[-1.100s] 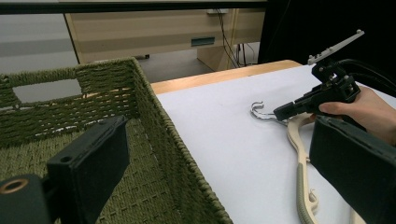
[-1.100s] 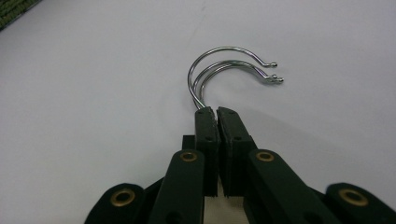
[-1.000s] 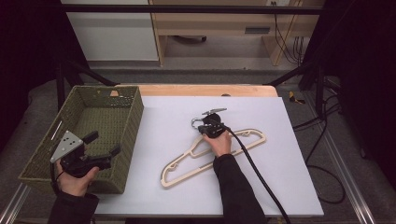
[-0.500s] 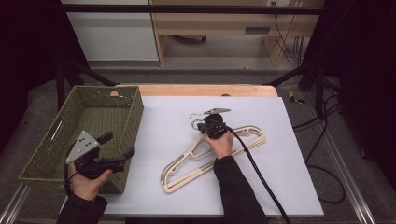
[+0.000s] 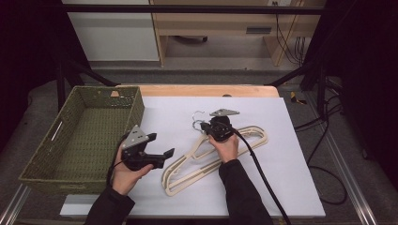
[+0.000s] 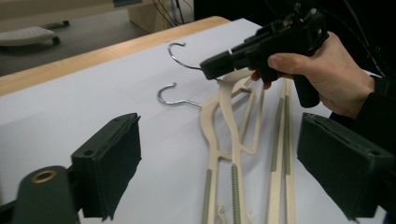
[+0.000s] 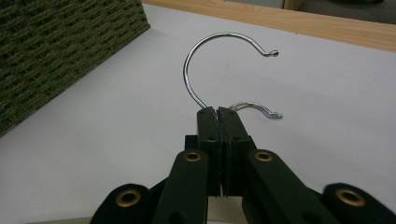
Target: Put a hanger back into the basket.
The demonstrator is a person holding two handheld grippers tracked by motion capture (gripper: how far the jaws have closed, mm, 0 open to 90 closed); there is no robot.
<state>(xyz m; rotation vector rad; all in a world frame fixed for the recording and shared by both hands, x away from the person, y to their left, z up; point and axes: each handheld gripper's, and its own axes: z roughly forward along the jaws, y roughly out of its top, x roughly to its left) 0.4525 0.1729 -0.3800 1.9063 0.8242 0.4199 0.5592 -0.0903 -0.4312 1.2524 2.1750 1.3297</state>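
Note:
Two cream hangers lie overlapped on the white table. My right gripper (image 5: 202, 125) is shut on the steel hook (image 7: 205, 51) of one hanger (image 5: 251, 136), its neck raised a little off the table. The other hanger (image 5: 187, 174) lies flat, its hook (image 7: 259, 108) just beside my right gripper (image 7: 217, 114). My left gripper (image 5: 161, 144) hovers open by the basket's right wall, pointing at the hangers' lower ends. Its jaws have just been closing a little, with nothing gripped between them. Ahead of my left gripper (image 6: 226, 163) I see the hangers (image 6: 233, 140) and the right gripper (image 6: 215, 67).
A green woven basket (image 5: 136, 110) stands at the table's left, with nothing showing inside; its wall (image 7: 56, 51) is left of the held hook. The white sheet (image 5: 291, 178) has free room to the right. A wooden strip (image 5: 202, 90) runs along the far edge.
My left gripper has moved right, from over the basket's near corner out to the white sheet near the hangers. My right gripper has lifted the held hook slightly.

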